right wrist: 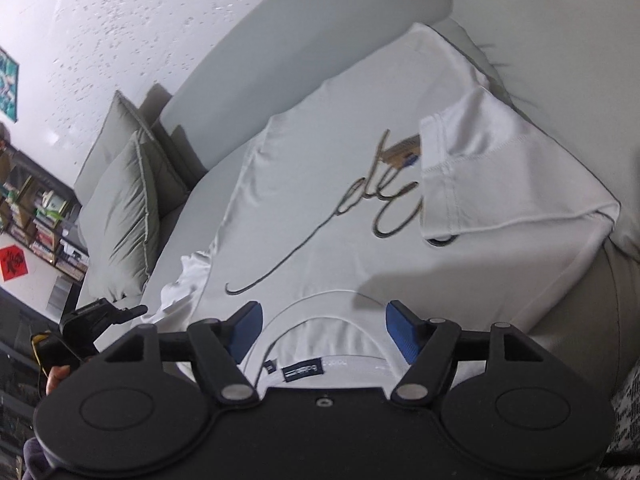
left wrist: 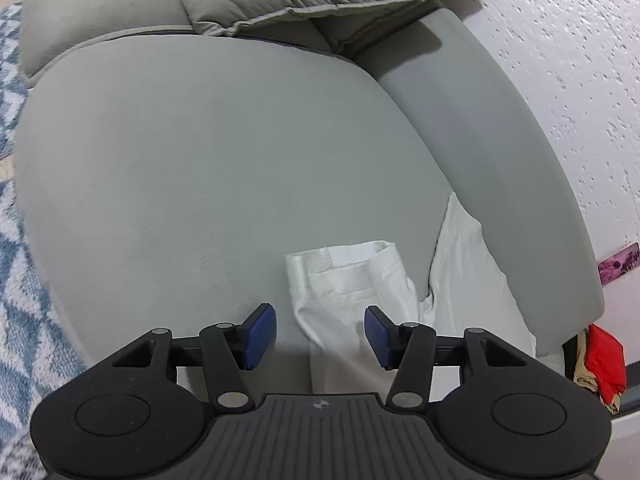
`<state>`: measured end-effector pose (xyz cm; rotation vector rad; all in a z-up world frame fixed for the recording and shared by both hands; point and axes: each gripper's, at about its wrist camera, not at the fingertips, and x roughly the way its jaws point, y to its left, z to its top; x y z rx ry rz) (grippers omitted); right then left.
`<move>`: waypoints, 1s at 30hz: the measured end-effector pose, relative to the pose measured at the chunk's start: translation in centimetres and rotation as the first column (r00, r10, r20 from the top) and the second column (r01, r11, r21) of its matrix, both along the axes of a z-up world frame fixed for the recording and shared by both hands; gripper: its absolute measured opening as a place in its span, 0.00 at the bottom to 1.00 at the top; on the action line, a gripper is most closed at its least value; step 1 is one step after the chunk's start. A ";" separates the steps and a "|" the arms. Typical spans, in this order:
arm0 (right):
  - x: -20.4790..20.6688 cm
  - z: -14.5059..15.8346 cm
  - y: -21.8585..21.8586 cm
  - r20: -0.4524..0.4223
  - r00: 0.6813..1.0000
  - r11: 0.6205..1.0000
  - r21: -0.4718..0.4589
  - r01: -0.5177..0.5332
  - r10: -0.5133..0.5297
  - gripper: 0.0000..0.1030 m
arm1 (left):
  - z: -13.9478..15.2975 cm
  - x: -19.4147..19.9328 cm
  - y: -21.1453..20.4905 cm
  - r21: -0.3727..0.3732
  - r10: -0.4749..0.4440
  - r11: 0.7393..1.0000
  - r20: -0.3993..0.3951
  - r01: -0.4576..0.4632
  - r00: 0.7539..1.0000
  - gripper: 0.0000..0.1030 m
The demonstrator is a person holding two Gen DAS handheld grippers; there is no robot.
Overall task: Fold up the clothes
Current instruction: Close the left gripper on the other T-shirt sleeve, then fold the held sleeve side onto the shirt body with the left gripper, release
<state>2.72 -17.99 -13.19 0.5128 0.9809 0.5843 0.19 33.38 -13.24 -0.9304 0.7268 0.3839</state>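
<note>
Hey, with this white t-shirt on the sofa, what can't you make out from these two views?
- Right wrist: the t-shirt script print is partly covered by the folded-in sleeve; neck label text too small.
- Left wrist: only the other sleeve shows; the left gripper body cuts off the rest.

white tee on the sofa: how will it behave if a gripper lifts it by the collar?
Probably floppy: the white T-shirt lies flat with one sleeve already folded over. Lifted at the collar, it would likely drape and that sleeve fall open. It looks thin and light, so it may slide on the sofa cushion.
</note>
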 end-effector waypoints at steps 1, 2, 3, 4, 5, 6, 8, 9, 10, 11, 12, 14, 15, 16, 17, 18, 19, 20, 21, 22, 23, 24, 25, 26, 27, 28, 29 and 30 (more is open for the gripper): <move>0.1 -0.2 -0.1 -0.005 1.000 1.000 0.005 0.004 -0.004 0.65 | -0.1 0.3 0.0 0.003 0.001 1.000 -0.009 -0.001 1.000 0.48; 0.1 -0.3 0.0 -0.008 1.000 1.000 0.009 0.006 -0.006 0.65 | -0.3 0.6 0.0 0.005 0.002 1.000 -0.017 -0.002 1.000 0.45; 0.2 -0.3 -0.1 -0.007 1.000 1.000 0.009 0.004 -0.004 0.65 | -0.4 0.9 -0.1 0.008 0.003 1.000 -0.026 -0.003 1.000 0.36; 0.2 -0.3 -0.1 -0.006 1.000 1.000 0.010 0.003 -0.003 0.65 | -0.6 1.2 -0.1 0.010 0.004 1.000 -0.034 -0.003 0.999 0.31; 0.2 -0.4 -0.1 -0.005 1.000 1.000 0.011 0.002 -0.002 0.65 | -0.7 1.4 -0.1 0.013 0.005 1.000 -0.043 -0.004 0.999 0.20; 0.3 -0.4 -0.1 -0.004 1.000 1.000 0.011 0.001 0.000 0.65 | -0.9 1.7 -0.1 0.015 0.006 1.000 -0.052 -0.005 0.999 0.14; 0.3 -0.5 -0.2 -0.004 1.000 1.000 0.018 -0.001 0.001 0.65 | -0.7 1.9 -0.4 0.055 0.009 0.998 -0.062 -0.005 0.998 0.06; 0.3 -0.6 -0.3 -0.005 1.000 1.000 0.024 0.000 0.000 0.65 | -0.5 1.9 -0.8 0.090 0.011 0.996 -0.063 -0.005 0.998 0.00; 0.3 -0.6 -0.4 -0.005 1.000 1.000 0.029 0.000 0.001 0.65 | 0.0 2.0 -2.0 0.163 -0.009 0.987 -0.059 0.019 0.998 0.00; 0.3 -0.7 -0.5 -0.006 1.000 0.999 0.033 -0.001 0.001 0.65 | 0.7 2.2 -3.5 0.249 -0.039 0.967 -0.056 0.051 0.998 0.00; 0.4 -0.7 -0.5 -0.007 1.000 0.999 0.035 -0.002 0.002 0.65 | 1.4 2.3 -5.0 0.333 -0.068 0.939 -0.055 0.083 0.996 0.00; 0.4 -0.7 -0.5 -0.010 1.000 0.999 0.039 -0.003 0.004 0.65 | 2.7 2.5 -8.0 0.493 -0.127 0.859 -0.062 0.141 0.990 0.00; 0.4 -0.8 -0.6 -0.011 1.000 0.999 0.043 -0.003 0.004 0.65 | 3.3 2.7 -9.5 0.567 -0.155 0.807 -0.069 0.167 0.985 0.00; 0.5 -0.8 -0.6 -0.013 1.000 0.999 0.047 -0.003 0.003 0.65 | 4.0 2.8 -11.0 0.636 -0.183 0.748 -0.078 0.191 0.980 0.00; 0.5 -0.9 -0.7 -0.014 1.000 0.999 0.051 -0.002 0.003 0.65 | 4.7 2.9 -12.5 0.700 -0.209 0.682 -0.090 0.212 0.974 0.00; 0.5 -0.9 -0.8 -0.015 1.000 0.998 0.055 -0.002 0.002 0.65 | 5.1 2.9 -14.6 0.750 -0.254 0.617 -0.098 0.239 0.962 0.00; 0.6 -0.9 -0.9 -0.016 1.000 0.998 0.059 -0.001 0.002 0.65 | 5.0 2.9 -16.8 0.787 -0.305 0.552 -0.118 0.277 0.945 0.00; 0.6 -0.9 -1.0 -0.018 1.000 0.998 0.062 0.002 -0.001 0.65 | 4.7 2.9 -19.0 0.818 -0.353 0.483 -0.147 0.314 0.924 0.00; 0.6 -1.0 -1.1 -0.020 1.000 0.998 0.066 0.006 -0.004 0.65 | 4.5 3.0 -21.2 0.843 -0.397 0.410 -0.178 0.347 0.900 0.00; 0.7 -1.0 -1.2 -0.023 1.000 0.998 0.069 0.009 -0.007 0.65 | 3.7 2.9 -22.9 0.849 -0.435 0.352 -0.225 0.394 0.872 0.00; 0.7 -1.0 -1.3 -0.025 1.000 0.997 0.072 0.012 -0.010 0.65 | 2.7 2.7 -24.4 0.844 -0.467 0.298 -0.278 0.446 0.839 0.00; 0.8 -1.0 -1.5 -0.024 1.000 0.997 0.070 0.021 -0.019 0.66 | 1.7 2.5 -25.9 0.835 -0.497 0.243 -0.331 0.494 0.803 0.05; 0.8 -0.9 -1.7 -0.023 0.999 0.998 0.063 0.029 -0.027 0.67 | 0.6 2.3 -27.1 0.816 -0.519 0.190 -0.388 0.546 0.761 0.12; 0.8 -0.8 -1.9 -0.022 0.999 0.998 0.056 0.036 -0.035 0.68 | -0.3 2.0 -27.8 0.790 -0.528 0.146 -0.447 0.595 0.722 0.20; 0.8 -0.9 -2.2 -0.023 0.999 0.997 0.062 0.038 -0.036 0.68 | -0.4 1.6 -27.9 0.777 -0.523 0.144 -0.466 0.613 0.714 0.23; 0.8 -0.9 -2.4 -0.025 0.999 0.997 0.067 0.039 -0.038 0.68 | -0.2 1.0 -27.8 0.770 -0.514 0.158 -0.469 0.618 0.718 0.26; 0.7 -0.8 -2.8 -0.027 0.999 0.996 0.073 0.044 -0.042 0.69 | 0.0 0.5 -27.6 0.764 -0.506 0.173 -0.473 0.622 0.721 0.33; 0.6 -0.7 -3.0 -0.026 0.999 0.996 0.077 0.048 -0.046 0.69 | 0.9 -0.1 -27.0 0.759 -0.519 0.222 -0.439 0.612 0.733 0.39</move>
